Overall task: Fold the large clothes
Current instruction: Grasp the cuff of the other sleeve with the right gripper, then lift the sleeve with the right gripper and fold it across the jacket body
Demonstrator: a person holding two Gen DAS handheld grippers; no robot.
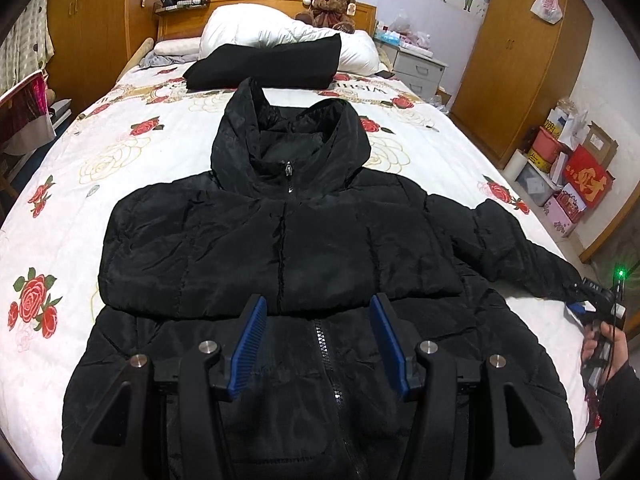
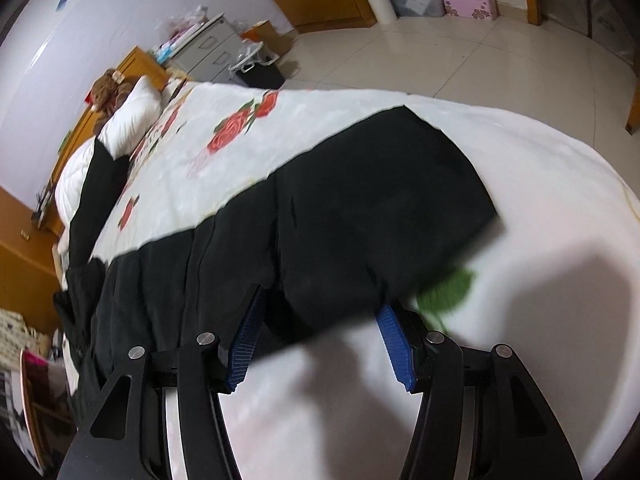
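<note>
The right claw [image 2: 320, 344] hangs over the bed [image 2: 540, 208], its blue fingers [image 2: 394, 344] apart with the end of a black jacket sleeve [image 2: 360, 216] lying between them; whether they touch the fabric cannot be told through the blur. The sleeve runs left from the claw across the rose-printed white cover. Beyond the sleeve, at the bed's far end, lie a white pillow [image 2: 132, 116] and a brown teddy bear [image 2: 108, 90]. A green leaf print [image 2: 448, 290] shows just right of the sleeve end.

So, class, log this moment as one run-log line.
stage: sleeve fold | black puffer jacket: flat on bed | left gripper: open above zipper | right gripper: open at right sleeve
</note>
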